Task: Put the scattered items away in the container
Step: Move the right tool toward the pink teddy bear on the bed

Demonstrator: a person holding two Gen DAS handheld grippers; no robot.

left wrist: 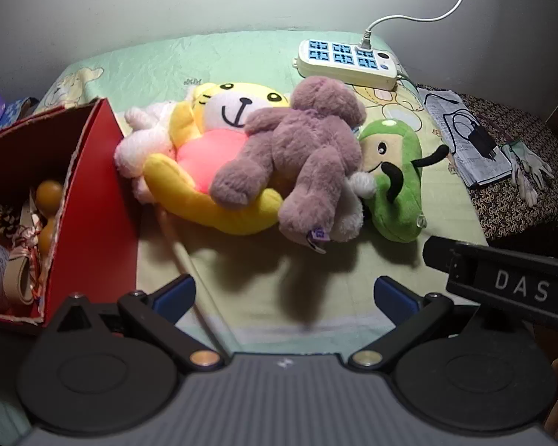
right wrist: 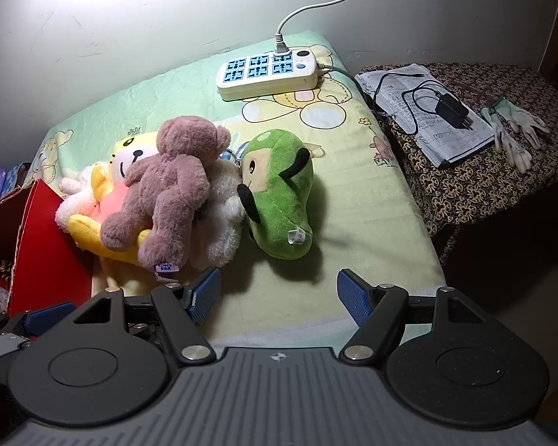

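Both spread, empty: left gripper, right gripper (housing marked "DAS") before the mauve plush bear.

I count four plush toys in front of me: one mauve-brown furry teddy bear, one yellow plush tiger with a pink belly, one fluffy white plush animal and one green plush cow. One red cardboard box, one white power strip, one pair of white gloves.
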